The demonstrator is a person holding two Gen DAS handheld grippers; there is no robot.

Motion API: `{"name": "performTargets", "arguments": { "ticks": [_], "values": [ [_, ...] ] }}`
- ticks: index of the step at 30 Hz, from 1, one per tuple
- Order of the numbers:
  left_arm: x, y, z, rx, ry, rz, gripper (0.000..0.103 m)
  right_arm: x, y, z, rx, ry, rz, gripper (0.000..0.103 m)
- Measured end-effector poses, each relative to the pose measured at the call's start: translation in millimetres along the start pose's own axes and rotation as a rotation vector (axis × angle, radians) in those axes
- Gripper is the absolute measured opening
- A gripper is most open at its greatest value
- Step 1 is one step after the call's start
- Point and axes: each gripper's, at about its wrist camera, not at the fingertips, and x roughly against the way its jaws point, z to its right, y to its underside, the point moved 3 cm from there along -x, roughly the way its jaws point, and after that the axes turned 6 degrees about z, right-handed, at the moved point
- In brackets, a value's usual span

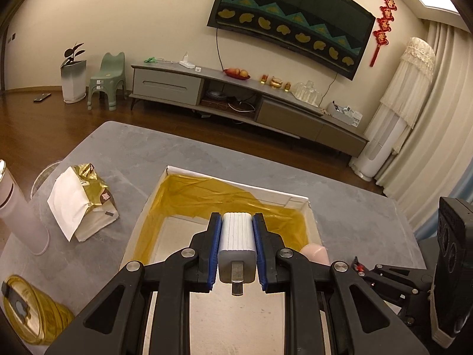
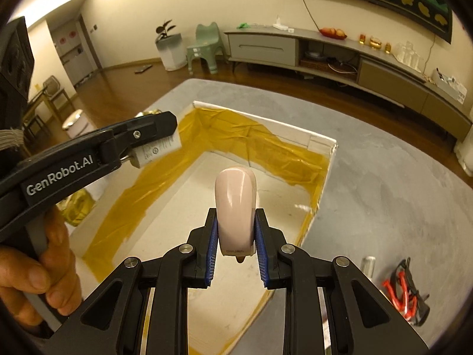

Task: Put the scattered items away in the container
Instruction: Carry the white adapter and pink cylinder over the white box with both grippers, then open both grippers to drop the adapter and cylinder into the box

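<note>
Now both grippers hang over the open white box point(image 1: 298, 199). Left gripper point(image 1: 236, 245) is clamped on a white charger point(image 1: 237, 236), angled down from the left; right gripper point(image 2: 236, 236) pinches a pink mouse point(image 2: 235, 207) upright above the box's near right side.

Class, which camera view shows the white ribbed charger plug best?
The left wrist view: the white ribbed charger plug fills its centre, clamped in the left gripper, with ribs and prong plain. The right wrist view shows it only sidelong, partly hidden by that gripper.
</note>
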Motion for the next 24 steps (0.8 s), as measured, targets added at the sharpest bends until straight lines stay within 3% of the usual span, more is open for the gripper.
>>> {"name": "performTargets", "arguments": {
  "ticks": [8, 10, 12, 13, 19, 24],
  "values": [
    [-41.1, 3.7, -16.9, 0.019, -0.044, -0.059, 0.023, -39.5, -10.3, 16.3, -0.024, 0.039, -0.025, 0.027],
    [-52.9, 8.0, -23.6, 0.032, -0.055, -0.079, 0.028, -45.7, -12.9, 23.0, -0.043, 0.053, -0.023, 0.027],
    [-60.1, 12.7, -30.9, 0.06, -0.059, -0.102, 0.04, -46.5, -13.9, 28.8, -0.054, 0.059, -0.012, 0.028],
    [-61.5, 14.1, -33.5, 0.077, -0.055, -0.113, 0.04, -45.2, -13.8, 30.5, -0.061, 0.056, -0.009, 0.028],
    [-45.0, 13.6, -39.0, 0.116, -0.047, -0.09, 0.04, -20.3, -7.2, 34.3, -0.07, 0.008, 0.029, 0.028],
    [-22.4, 14.5, -24.3, 0.091, -0.038, -0.067, 0.04, 5.7, 7.7, 30.9, -0.084, -0.064, 0.05, 0.028]
  ]
}}
